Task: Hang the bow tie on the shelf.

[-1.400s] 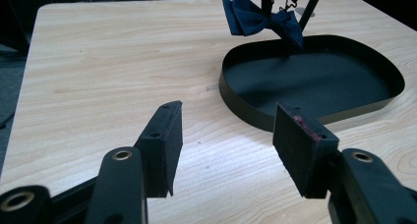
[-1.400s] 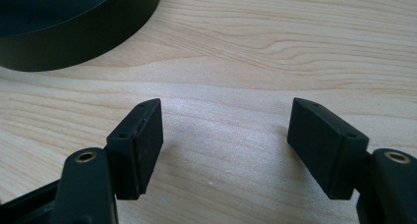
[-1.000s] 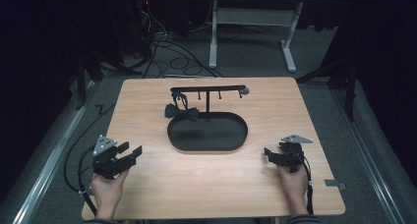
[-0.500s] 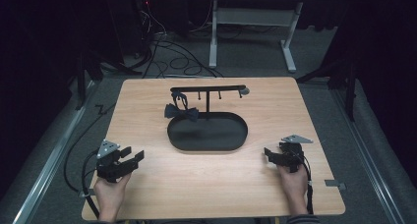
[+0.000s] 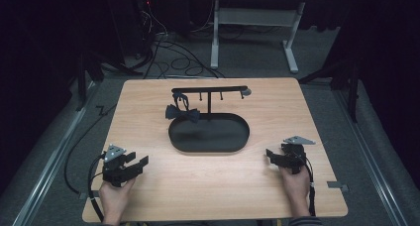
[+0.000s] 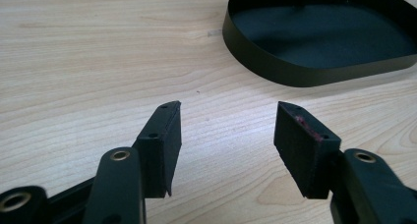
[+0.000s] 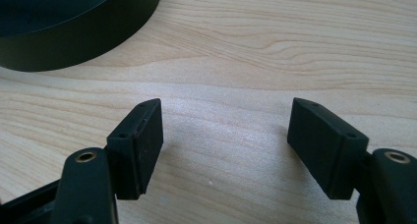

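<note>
Bow tie (image 5: 182, 113): small, dark, resting at the back-left rim of the black oval tray (image 5: 237, 142), partly against the foot of the hanger stand (image 5: 208, 93) that rises from the tray's far side. Whether it hangs from the stand's bar or merely leans on the rim cannot be told at this size. Its long axis runs roughly left to right across the surface (image 5: 148, 107), parallel to the bar above it.

Left tongs (image 5: 132, 166): near the front-left corner of the surface, low over the wood, jaws standing wide apart with nothing between them. In the left gripper view the left tongs (image 6: 226, 135) point toward the tray's near-left curve, bare wood between pads and tray wall (image 6: 295, 74).

Right tongs (image 5: 274, 158): front right, just off the tray's right end, likewise wide open and empty. In the right gripper view the right tongs (image 7: 223, 135) have only wood grain between the pads, with the tray wall (image 7: 98, 37) at upper left.

Key relation: the bow tie lies forward and to the right of the left tongs, forward and well to the left of the right tongs, with the whole tray between. Judgement: the left hand is the nearer and has the clearer line, past the tray's left end. Because the tie's axis lies crosswise, a grip across its narrow middle knot looks most secure; the stand's post just beside it is the likely snag.
</note>
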Tool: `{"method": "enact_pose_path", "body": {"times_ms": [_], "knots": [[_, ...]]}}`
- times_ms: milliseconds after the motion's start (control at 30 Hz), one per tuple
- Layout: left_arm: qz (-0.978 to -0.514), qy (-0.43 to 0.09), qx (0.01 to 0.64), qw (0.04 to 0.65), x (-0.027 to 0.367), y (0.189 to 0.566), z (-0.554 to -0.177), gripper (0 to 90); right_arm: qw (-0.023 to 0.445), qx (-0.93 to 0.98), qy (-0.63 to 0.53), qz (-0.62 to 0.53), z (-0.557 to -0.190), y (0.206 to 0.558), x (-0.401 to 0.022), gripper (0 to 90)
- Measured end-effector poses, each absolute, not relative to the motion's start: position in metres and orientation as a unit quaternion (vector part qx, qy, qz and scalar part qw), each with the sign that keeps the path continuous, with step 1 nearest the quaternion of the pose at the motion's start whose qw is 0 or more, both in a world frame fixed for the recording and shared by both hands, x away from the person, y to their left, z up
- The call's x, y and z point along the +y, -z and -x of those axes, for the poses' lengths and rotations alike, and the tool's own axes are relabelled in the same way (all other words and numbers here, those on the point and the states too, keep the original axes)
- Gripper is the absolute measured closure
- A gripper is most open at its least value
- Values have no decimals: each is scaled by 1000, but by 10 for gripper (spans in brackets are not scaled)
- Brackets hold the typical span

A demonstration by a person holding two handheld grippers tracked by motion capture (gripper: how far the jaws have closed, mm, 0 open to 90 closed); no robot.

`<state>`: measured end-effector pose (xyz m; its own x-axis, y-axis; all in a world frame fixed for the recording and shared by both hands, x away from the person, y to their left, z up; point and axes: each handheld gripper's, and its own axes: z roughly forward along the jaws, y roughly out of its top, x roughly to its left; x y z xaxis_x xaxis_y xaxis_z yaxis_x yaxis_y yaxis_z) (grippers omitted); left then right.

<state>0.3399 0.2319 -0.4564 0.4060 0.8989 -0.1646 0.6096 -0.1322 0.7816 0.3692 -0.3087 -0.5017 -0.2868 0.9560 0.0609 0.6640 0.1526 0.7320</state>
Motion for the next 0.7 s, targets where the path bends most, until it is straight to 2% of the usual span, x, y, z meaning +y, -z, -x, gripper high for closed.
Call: {"method": "enact_pose_path", "body": {"times_ms": [700], "knots": [[-754, -168, 508, 381, 212, 481, -350, 443, 217, 728, -336, -557, -369, 502, -309, 309]]}}
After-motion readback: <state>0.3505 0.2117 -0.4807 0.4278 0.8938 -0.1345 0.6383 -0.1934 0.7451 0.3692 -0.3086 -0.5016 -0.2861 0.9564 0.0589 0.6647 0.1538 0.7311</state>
